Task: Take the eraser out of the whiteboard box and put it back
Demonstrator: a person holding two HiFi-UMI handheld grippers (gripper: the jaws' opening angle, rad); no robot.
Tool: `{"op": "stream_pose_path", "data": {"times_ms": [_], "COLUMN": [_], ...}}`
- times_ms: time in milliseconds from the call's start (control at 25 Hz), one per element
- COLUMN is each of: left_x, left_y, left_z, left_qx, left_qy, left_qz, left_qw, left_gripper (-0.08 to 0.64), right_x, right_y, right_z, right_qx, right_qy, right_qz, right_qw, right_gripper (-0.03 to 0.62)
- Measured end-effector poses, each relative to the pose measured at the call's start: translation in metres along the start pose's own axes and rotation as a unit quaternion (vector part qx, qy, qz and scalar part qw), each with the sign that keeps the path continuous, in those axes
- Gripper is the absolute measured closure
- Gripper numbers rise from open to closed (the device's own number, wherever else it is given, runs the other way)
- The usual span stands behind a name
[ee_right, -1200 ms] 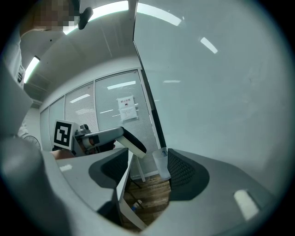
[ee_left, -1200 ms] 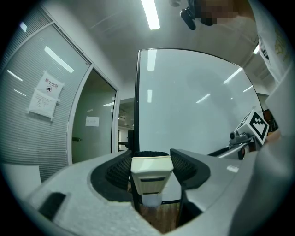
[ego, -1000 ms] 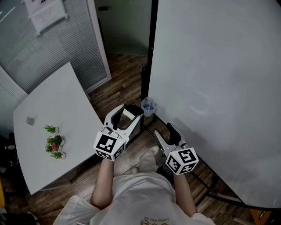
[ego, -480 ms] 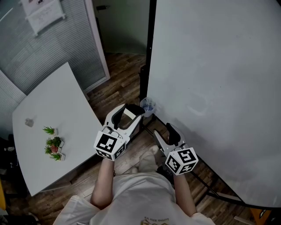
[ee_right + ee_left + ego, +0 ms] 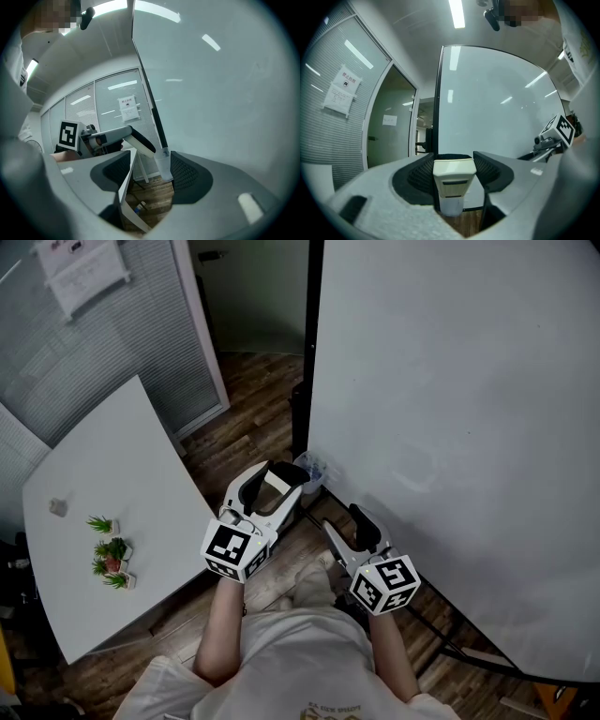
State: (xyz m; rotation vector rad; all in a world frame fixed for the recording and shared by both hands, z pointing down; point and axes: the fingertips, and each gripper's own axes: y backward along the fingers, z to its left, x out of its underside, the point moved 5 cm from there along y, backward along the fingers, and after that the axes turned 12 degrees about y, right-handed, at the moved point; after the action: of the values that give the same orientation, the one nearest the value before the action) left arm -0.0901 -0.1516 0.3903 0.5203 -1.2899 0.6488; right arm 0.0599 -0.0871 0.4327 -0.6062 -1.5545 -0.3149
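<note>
A cream eraser [image 5: 275, 486] sits between the black pads of my left gripper [image 5: 275, 472], which is shut on it. In the left gripper view the eraser [image 5: 453, 180] fills the gap between the jaws. The clear whiteboard box [image 5: 451, 206] shows just below and beyond it. That box [image 5: 314, 468] hangs at the whiteboard's lower left corner, just right of the left gripper's tips. My right gripper [image 5: 344, 520] is held lower and to the right, open with nothing in it. In the right gripper view the box [image 5: 164, 166] stands between its open jaws, farther off.
A large whiteboard [image 5: 450, 409] on a black stand fills the right side. A white table [image 5: 103, 465] with small potted plants [image 5: 111, 554] stands at the left. Wood floor lies between them, and a glass wall with blinds [image 5: 84, 343] is behind.
The head view has drifted a little, so the whiteboard and table sit slightly further left. Both grippers keep their places and the eraser stays held.
</note>
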Motion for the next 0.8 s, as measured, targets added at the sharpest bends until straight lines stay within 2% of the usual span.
{"op": "stream_pose_path", "data": {"times_ms": [800], "left_x": [0.008], "left_y": [-0.029], "left_z": [0.006], "left_qx": [0.011], "left_qy": [0.004], "left_qz": [0.017], "left_qw": [0.9998], "left_gripper": [0.299], "right_x": [0.002], "right_y": [-0.008], "right_z": [-0.012], "right_qx": [-0.008], "right_qy": [-0.010], "right_qz": [0.005], "right_qw": [1.000], "right_gripper": [0.324]}}
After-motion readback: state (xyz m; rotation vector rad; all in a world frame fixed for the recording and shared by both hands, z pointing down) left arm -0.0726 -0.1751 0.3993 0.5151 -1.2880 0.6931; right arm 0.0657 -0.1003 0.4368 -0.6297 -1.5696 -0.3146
